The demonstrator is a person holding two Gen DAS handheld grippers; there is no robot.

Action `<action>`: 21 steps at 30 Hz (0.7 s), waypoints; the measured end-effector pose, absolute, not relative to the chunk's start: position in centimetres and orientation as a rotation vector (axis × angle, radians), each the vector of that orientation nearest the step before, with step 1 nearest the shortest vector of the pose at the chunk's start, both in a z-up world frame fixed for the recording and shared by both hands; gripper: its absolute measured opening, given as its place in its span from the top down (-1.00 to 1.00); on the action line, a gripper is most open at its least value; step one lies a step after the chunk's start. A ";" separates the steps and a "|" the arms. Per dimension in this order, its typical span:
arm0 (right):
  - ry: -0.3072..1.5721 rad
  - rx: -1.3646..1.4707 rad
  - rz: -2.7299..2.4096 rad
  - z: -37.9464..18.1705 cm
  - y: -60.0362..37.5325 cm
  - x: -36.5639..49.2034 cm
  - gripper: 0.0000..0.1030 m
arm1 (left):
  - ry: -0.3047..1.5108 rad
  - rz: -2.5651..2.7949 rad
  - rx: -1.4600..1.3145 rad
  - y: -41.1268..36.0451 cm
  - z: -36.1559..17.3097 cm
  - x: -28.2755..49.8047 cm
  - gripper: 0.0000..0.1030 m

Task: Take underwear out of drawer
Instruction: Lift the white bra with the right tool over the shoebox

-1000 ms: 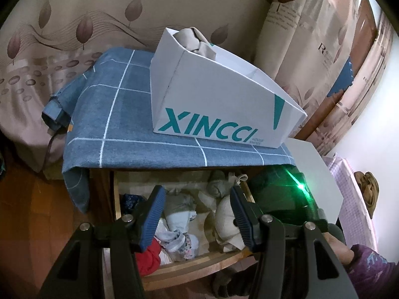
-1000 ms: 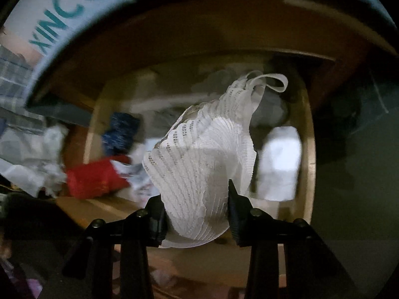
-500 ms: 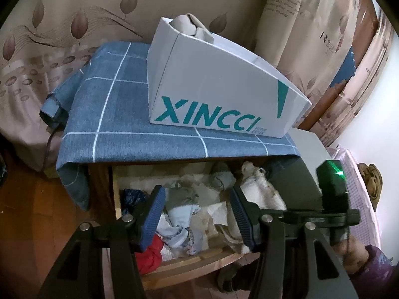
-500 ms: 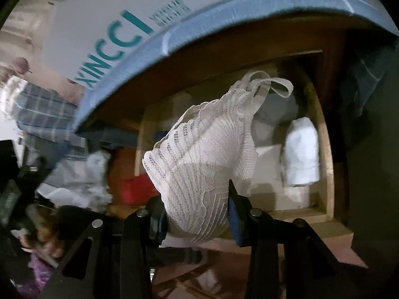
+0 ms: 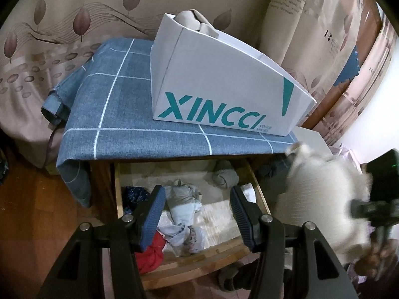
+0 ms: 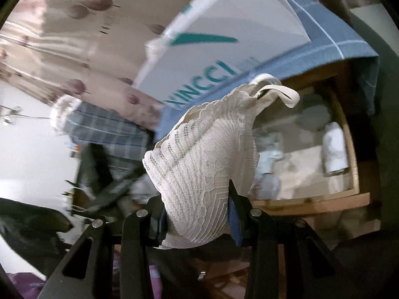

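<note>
Nearest the camera, the right gripper (image 6: 197,214) has its two fingers clamped on a piece of white lace underwear (image 6: 207,159), whose strap loops free at the top. The garment is lifted clear of the drawer, to the right of it in the left wrist view and blurred there. The left gripper (image 5: 197,214) hovers with fingers apart and nothing between them, above the open wooden drawer (image 5: 199,265). Inside the drawer lie a red garment (image 5: 152,254), a pale blue and white bundle (image 5: 184,204), a dark patterned item (image 5: 134,194) and a grey rolled piece (image 5: 225,175). Beyond, on top of the cabinet, a blue checked cloth (image 5: 112,114) carries a white XINCCI box (image 5: 224,84) with beige fabric (image 5: 193,20) poking from its open top.
</note>
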State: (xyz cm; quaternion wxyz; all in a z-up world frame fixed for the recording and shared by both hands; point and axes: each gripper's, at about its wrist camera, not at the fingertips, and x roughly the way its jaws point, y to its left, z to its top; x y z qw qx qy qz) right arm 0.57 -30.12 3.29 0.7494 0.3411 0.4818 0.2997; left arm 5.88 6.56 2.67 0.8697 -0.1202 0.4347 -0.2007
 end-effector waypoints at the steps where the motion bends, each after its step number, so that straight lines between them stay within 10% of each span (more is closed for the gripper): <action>1: 1.032 0.757 0.677 4.6 -30.2 0.0 0.29 | 0.910 -0.420 -0.251 6.6 2.6 5.9 -0.08; 21: 0.680 0.557 0.682 22.6 -32.1 7.9 0.29 | 0.915 -0.425 -0.242 6.3 2.7 5.7 -0.08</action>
